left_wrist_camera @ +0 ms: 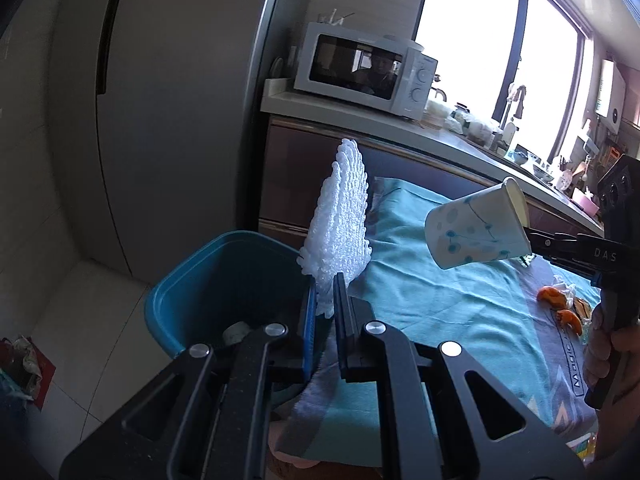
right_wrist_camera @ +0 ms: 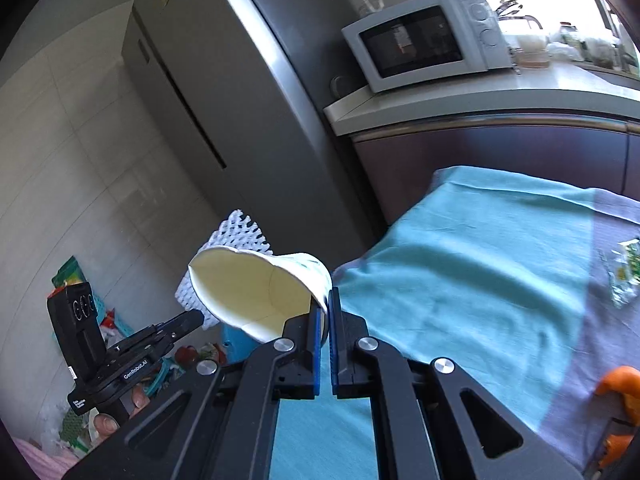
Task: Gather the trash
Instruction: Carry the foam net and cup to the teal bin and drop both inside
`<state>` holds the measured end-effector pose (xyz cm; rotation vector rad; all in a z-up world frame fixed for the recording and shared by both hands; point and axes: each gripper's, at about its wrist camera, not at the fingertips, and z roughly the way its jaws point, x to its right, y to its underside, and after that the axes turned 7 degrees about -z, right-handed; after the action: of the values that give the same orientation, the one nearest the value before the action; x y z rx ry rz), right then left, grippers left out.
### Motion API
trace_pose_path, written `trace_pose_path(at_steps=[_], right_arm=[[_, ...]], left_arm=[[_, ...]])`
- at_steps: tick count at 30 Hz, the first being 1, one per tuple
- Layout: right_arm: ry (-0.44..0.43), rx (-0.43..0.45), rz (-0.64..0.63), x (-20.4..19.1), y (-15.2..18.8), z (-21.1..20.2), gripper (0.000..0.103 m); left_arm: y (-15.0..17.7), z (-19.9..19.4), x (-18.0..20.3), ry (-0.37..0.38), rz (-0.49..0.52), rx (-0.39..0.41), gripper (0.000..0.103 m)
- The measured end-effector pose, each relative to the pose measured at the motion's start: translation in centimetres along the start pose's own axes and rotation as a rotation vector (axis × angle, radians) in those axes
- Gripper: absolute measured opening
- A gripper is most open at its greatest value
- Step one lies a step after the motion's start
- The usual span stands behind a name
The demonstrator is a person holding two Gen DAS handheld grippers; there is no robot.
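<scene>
Room: a kitchen with a big grey fridge, a white microwave on the counter and a bright window behind
Table: a low table with a teal cloth on top, right next to the counter
Bin: a blue bin stands on the floor by the end of the table, and there is already something small and pale inside it
Left gripper: the left gripper is squeezed nearly closed on a white foam net, which sticks up from its tips, just beside the rim of the bin
Right gripper: the right gripper is pinched tight on the rim of a paper cup; the cup is tipped on its side and held in the air over the table edge, near the foam net
Hands: a person's fingers wrap round the handle of the left tool
Done so far: two bits of trash are off the table and in the tools, and both are close to the bin
Still to do: I think both bits need to be let go over the bin next
Left on the table: orange peel and a crumpled wrapper lie on the cloth, well away from the bin, so there is more to pick up
</scene>
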<state>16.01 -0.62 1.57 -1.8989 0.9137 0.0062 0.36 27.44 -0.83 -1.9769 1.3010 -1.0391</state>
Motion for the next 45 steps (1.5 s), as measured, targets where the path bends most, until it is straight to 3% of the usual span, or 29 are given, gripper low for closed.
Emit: trace_pose_path(at_steps=[7,19,24,25,30,32,39,45], right_arm=[[-0.041,-0.063,-0.03,-2.3,-0.6,4.1,0.003],[-0.033,-0.182,-0.039,-4.7,-0.6,11.0,0.003],[-0.021,-0.223,-0.035,-4.9,-0.4,13.1,0.011],[-0.02,-0.23,-0.032,-4.9,-0.4,13.4,0.013],[-0.014,-0.233,-0.027,-4.8,0.2,13.7,0.021],[-0.013,-0.23,-0.026,-4.9,0.2,13.7,0.029],[-0.025,-0.22,-0.017,-4.2,1.0,12.3,0.029],[-0.021,-0.182,-0.028,-3.7,1.3,9.7,0.031]], left_arm=[[0.4,1.1,-3.5,-0.066,-0.05,-0.028,0.009],[1.6,4.5,-6.4,-0.142,-0.104,-0.106,0.009],[2.0,6.1,-7.1,-0.152,-0.138,-0.135,0.01],[2.1,6.6,-7.3,-0.164,-0.149,-0.145,0.014],[2.3,8.2,-7.8,-0.176,-0.178,-0.163,0.025],[2.3,8.9,-7.8,-0.188,-0.185,-0.167,0.03],[2.5,9.5,-7.4,-0.187,-0.174,-0.165,0.03],[2.6,7.8,-5.5,-0.145,-0.134,-0.131,0.036]])
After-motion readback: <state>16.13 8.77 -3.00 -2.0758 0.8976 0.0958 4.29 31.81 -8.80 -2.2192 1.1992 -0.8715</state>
